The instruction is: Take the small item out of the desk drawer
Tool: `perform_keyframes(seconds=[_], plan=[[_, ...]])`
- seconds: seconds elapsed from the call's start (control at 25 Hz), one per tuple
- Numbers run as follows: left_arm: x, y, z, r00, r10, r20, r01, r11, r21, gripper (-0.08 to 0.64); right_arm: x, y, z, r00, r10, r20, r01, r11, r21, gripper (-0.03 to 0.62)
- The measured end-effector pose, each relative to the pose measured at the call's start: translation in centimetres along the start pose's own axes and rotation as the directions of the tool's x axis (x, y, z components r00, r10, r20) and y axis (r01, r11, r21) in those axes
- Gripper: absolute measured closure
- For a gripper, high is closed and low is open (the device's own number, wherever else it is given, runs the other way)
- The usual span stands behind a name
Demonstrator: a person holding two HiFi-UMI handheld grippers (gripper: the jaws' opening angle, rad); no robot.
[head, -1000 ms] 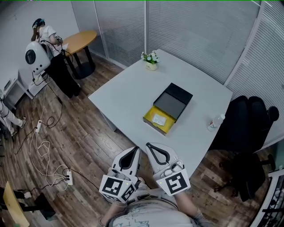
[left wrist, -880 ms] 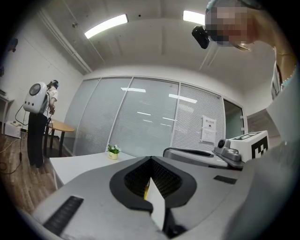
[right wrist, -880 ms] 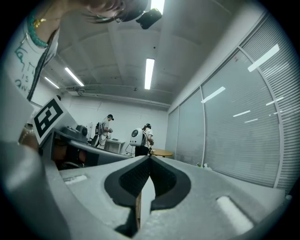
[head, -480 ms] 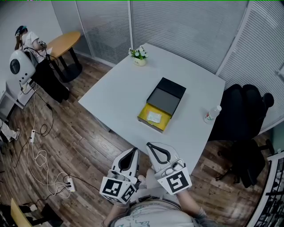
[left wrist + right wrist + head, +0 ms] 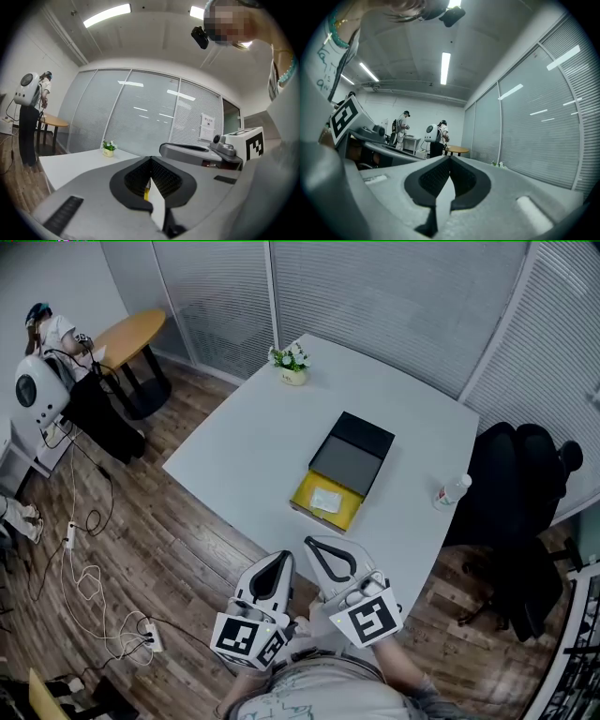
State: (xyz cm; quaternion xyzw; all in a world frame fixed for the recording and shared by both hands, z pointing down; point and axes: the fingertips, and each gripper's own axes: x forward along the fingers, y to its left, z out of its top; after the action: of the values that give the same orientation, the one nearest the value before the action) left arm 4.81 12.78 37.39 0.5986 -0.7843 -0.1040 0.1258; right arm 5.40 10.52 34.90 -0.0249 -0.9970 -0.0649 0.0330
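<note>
A black box [image 5: 354, 454] lies in the middle of the white table [image 5: 246, 442], its yellow drawer [image 5: 308, 497] pulled out toward me. A small white item [image 5: 327, 499] lies inside the drawer. Both grippers hang close to my body, off the table's near corner and well short of the drawer. My left gripper [image 5: 282, 560] is shut with nothing in it, and so is my right gripper [image 5: 313, 545]. In the left gripper view the jaws [image 5: 150, 160] meet, pointing over the table. The right gripper view shows its jaws [image 5: 450, 158] closed, aimed up at the room.
A small flower pot [image 5: 292, 366] stands at the table's far corner and a water bottle [image 5: 452, 492] near its right edge. A black chair [image 5: 517, 491] is right of the table. Cables [image 5: 86, 563] run over the wooden floor at left, near a round wooden table [image 5: 131, 332] and a person [image 5: 52, 326].
The head view has shifted a little, so the table and box sit slightly further left in the picture. Both grippers stay shut in the same spot by my body.
</note>
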Motion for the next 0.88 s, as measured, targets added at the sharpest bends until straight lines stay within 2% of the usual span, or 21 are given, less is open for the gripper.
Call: perform_keyframes(seconds=[0.48,0.88], plan=[[6.1,0.7,1.4,1.0,0.015,-0.019,-0.014,1.0,0.017,0.562,2.7,-5.4,-0.1,0.999,0.033,0.028,-0.034,0.999,0.011,0.589],[11.0,-1.5,-0.3,0.998,-0.044,-0.047,0.046,0.998,0.032,0.562,0.5,-10.7,-1.6,0.999,-0.04,0.023,0.039,0.999,0.038,0.589]])
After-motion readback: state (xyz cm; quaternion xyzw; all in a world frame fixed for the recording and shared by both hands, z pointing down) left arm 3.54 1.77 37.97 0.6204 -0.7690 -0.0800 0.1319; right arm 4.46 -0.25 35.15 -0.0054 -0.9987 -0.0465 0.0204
